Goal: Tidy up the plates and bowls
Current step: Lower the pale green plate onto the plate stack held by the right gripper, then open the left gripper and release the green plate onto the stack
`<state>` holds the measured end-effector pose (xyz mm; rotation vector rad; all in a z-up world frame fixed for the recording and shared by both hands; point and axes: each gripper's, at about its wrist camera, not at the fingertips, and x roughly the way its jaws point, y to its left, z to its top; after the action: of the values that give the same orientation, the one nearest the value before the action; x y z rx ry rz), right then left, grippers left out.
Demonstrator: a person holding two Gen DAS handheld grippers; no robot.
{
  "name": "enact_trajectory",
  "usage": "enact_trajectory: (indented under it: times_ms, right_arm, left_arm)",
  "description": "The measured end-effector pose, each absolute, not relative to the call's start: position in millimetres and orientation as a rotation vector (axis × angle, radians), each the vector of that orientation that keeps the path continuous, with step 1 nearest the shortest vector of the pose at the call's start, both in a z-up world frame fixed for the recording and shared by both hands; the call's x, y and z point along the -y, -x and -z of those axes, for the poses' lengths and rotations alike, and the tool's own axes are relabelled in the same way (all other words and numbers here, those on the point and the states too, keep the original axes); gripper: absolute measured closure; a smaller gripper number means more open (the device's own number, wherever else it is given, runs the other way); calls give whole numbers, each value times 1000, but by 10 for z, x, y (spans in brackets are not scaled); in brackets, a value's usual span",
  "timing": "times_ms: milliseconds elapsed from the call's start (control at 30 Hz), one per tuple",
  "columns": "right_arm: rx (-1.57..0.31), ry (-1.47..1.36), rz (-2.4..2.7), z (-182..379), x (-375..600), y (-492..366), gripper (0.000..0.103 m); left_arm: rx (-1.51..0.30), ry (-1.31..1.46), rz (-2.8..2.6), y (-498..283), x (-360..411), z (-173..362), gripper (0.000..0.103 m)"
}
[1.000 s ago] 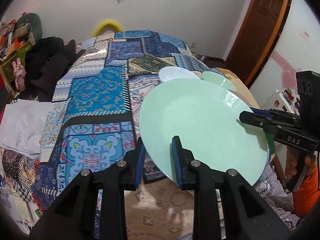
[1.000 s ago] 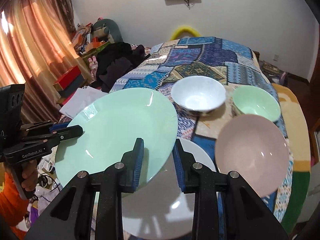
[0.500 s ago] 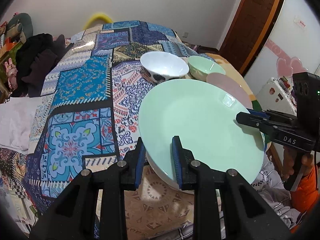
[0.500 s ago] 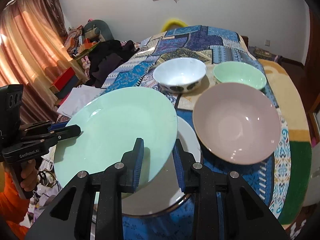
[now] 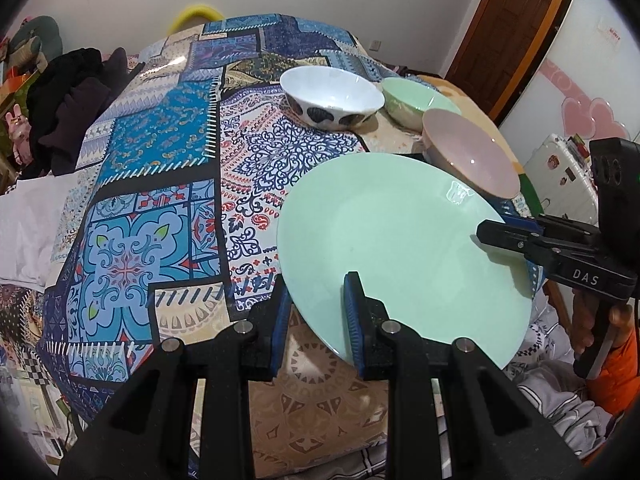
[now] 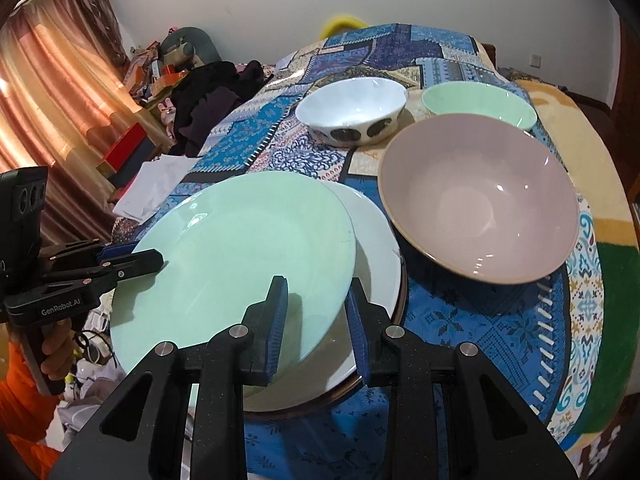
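A large mint-green plate (image 5: 400,248) (image 6: 240,248) hangs tilted between both grippers. My left gripper (image 5: 316,292) is shut on its near rim, and shows in the right wrist view at the plate's left edge (image 6: 152,260). My right gripper (image 6: 318,292) is shut on the opposite rim, and shows in the left wrist view (image 5: 492,236). Just under the green plate lies a white plate (image 6: 376,240) on a dark-rimmed one. Beyond stand a pink bowl (image 6: 480,200) (image 5: 468,152), a white patterned bowl (image 6: 352,108) (image 5: 332,92) and a small green bowl (image 6: 476,104) (image 5: 416,98).
A blue patchwork cloth (image 5: 160,168) covers the table. Black clothing (image 6: 212,96) and white paper (image 6: 156,184) lie off its left side, by a curtain (image 6: 60,100). A brown door (image 5: 512,28) stands at the back right. A hand in an orange sleeve (image 6: 56,344) holds the left gripper.
Both grippers have carried the green plate downward and forward, closer to the white plate. The bowls now sit nearer and larger in both views.
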<state>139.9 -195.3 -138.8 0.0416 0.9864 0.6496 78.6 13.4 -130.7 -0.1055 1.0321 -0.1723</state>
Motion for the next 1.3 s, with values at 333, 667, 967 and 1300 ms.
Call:
enact_trajectory:
  times_ms: [333, 667, 967, 1300]
  right_arm:
    - [-1014, -54, -632, 1471, 2003, -1412, 76]
    - [-1021, -52, -641, 1483, 1990, -1414, 76]
    - [-1024, -59, -651, 1471, 2009, -1413, 75]
    - [-1016, -56, -653, 1466, 2037, -1382, 76]
  left_arm:
    - [-1056, 77, 170, -896, -59, 1428, 78]
    - [-1073, 74, 156, -965, -70, 1517, 78]
    - [-1110, 93, 155, -1016, -85, 1613, 77]
    - [-1094, 73, 161, -997, -100, 1586, 77]
